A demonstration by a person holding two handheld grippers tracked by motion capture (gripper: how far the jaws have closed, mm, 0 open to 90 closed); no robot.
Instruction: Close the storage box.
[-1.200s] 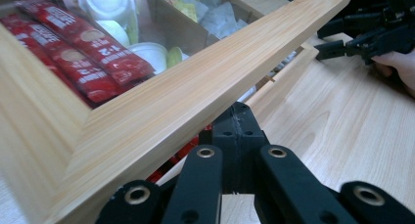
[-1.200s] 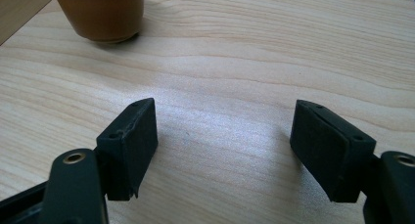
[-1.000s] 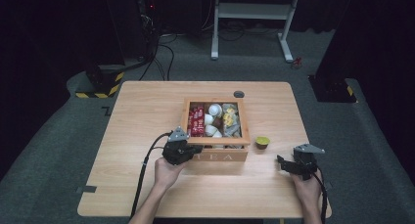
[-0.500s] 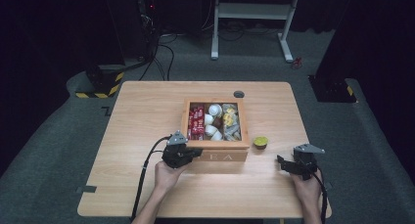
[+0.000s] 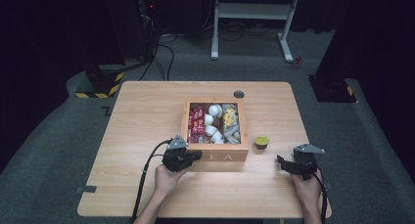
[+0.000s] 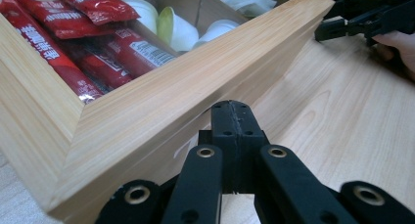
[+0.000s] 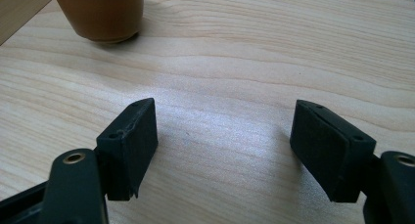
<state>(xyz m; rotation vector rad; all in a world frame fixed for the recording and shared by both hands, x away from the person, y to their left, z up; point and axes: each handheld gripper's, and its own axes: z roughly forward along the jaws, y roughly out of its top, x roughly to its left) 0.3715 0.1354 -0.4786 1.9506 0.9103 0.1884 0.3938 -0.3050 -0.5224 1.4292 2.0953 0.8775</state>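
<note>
From the high view, a wooden box sits in the middle of the table. The left gripper is held in a hand, and its tip is right against the front of the box. Inside the box, past the tip, are red packets, white cups and some yellow things. The right gripper is well apart from the box, low over bare wood. A small cup with a green top stands just ahead of it and a little to its left

In the left gripper view, the two black jaws are pressed tight together with nothing between them. Their tip is right at the front wall of the box. The red packets lie beyond the wall. The other gripper shows far off at the top right

In the right gripper view, the right gripper has its jaws spread wide with only bare table between them. The brown side of the small cup is ahead, up and to the left of the jaws, not touching them
</note>
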